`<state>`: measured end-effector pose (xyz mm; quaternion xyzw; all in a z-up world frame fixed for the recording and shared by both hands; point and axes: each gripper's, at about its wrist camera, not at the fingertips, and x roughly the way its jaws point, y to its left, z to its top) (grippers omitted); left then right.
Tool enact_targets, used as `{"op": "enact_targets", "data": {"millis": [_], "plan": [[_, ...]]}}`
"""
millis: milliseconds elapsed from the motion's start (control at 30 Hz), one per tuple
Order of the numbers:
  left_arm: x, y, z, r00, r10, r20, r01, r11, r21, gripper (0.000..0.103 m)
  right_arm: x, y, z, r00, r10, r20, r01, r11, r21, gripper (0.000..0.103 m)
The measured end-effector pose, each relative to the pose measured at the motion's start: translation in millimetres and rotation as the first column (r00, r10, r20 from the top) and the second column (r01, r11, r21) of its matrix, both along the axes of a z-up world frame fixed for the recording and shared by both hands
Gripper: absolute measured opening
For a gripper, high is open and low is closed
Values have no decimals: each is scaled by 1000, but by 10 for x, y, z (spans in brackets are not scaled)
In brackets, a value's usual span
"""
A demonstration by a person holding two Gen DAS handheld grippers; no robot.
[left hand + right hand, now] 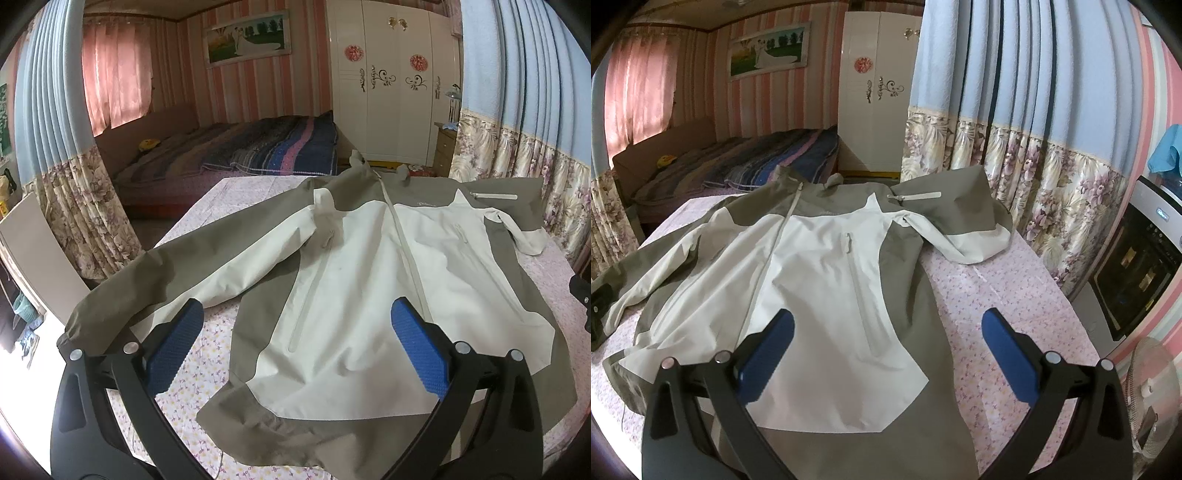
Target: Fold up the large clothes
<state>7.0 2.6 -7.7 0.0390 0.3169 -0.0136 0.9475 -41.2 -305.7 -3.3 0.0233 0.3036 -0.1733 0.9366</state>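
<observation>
Olive-and-white zip jacket [354,295] lies front-up, spread flat across floral-clothed worktop [184,373], collar toward 12 o'clock, one sleeve out to 9 o'clock and the other bent near 2 o'clock; left tool [297,350] and right tool [888,354] both hover spread apart, gripping nothing.

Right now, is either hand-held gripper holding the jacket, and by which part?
Nothing is held. The left hand-held gripper and right hand-held gripper are both open above the jacket, which lies flat.
</observation>
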Motion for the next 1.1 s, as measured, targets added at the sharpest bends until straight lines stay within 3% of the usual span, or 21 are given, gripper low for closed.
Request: {"op": "enact_targets", "data": {"millis": [1100], "plan": [[146,16,30,1000,-7,-6,7,1000,7,100,58,-69,3,1000,-13,1,13,1000,-5,101]]}}
